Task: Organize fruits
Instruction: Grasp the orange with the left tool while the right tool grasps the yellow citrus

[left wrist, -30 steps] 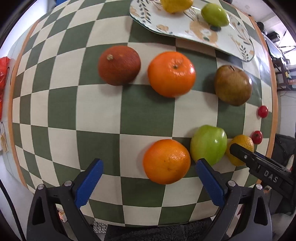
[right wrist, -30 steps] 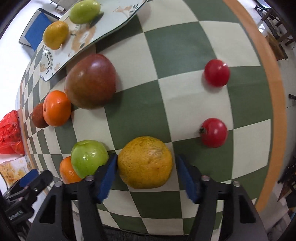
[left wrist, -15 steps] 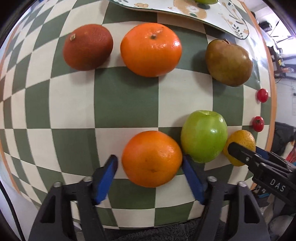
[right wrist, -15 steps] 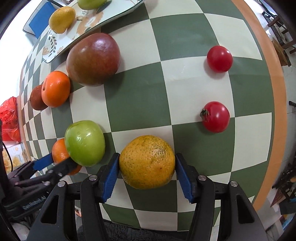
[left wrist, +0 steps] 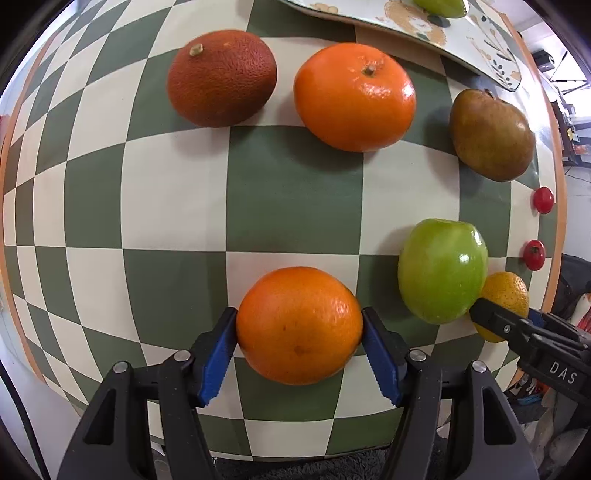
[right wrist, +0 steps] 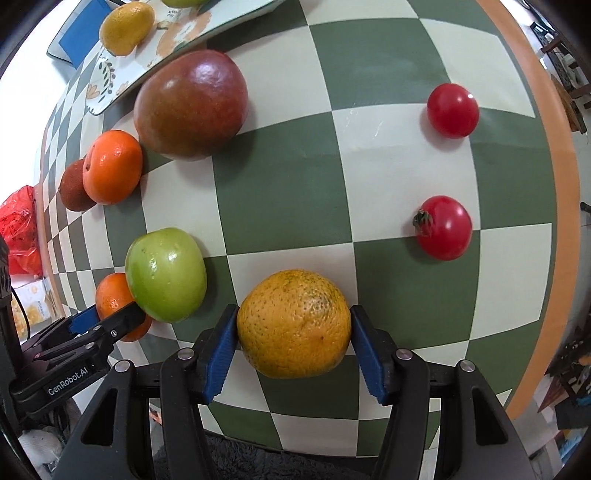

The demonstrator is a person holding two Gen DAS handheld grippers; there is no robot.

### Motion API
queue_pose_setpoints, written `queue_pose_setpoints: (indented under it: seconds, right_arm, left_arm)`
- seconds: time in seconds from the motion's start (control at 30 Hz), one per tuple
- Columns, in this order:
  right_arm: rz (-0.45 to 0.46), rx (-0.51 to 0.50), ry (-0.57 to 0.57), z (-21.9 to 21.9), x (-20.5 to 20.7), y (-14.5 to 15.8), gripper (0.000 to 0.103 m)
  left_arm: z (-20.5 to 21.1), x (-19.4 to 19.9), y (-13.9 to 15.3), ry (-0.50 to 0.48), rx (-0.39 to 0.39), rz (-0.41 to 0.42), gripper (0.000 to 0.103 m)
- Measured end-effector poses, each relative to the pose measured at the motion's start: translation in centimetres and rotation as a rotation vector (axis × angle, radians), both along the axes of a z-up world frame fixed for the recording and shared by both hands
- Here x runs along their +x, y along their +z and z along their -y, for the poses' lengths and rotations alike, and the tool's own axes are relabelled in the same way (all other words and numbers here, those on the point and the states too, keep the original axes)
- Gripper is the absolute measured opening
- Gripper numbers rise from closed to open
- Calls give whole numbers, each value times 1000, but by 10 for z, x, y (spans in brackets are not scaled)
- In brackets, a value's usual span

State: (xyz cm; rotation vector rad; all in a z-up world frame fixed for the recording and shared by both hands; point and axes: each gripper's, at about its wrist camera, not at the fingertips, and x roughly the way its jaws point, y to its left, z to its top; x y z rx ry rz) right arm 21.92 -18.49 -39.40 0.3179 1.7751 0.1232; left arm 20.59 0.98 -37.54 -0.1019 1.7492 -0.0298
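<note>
Two fruits are gripped at once, one per hand-held gripper, both close to the near edge of the checked bench point(left wrist: 295, 199). The left hand-held gripper point(left wrist: 300, 345) is closed about halfway, its blue pads pressed against opposite flanks of the orange point(left wrist: 299, 325); its jaws have just been closing, with that orange between them. The orange is judged to rest on the bench, though contact underneath cannot be confirmed. The right hand-held gripper point(right wrist: 293, 341) is likewise part-closed, pads set against the sides of the speckled yellow-orange citrus point(right wrist: 293, 323). Both are held across the widest girth, presumably so that round fruit is not squeezed out forward.

A green apple point(left wrist: 441, 271) lies between the two gripped fruits, just beside each; the inner finger of each hand-held gripper is therefore squeezed in next to it, and a nudge on lifting is judged possible.

Ungripped fruit is noted further back: a rough reddish-brown fruit point(left wrist: 221, 77), a second orange point(left wrist: 354, 96), a brownish pear-like fruit point(left wrist: 491, 134), and two small red tomatoes point(right wrist: 452, 110) point(right wrist: 443, 227) near the orange border.

A patterned tray point(right wrist: 110, 96) sits at the far side, already carrying a yellow citrus point(right wrist: 126, 27) and a green fruit point(left wrist: 439, 5). It is judged to be the sorting destination, so lift and carry are expected next
</note>
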Motion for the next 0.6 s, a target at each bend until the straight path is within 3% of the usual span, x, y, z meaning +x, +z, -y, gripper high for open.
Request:
queue_pose_setpoints:
  seconds: [0.3,0.47,0.6]
  right_arm:
    - [-5,-1,-4,1,-3,-3,62]
    - [-6,27,-22,7,-7,6,61]
    - [52,89,-40,14,3,41,61]
  left_arm:
    - [3,3,10,26,-4,28,63]
    - [-9,13,64,47,-57,115,63]
    - [-13,47,117,66,-115,210,63]
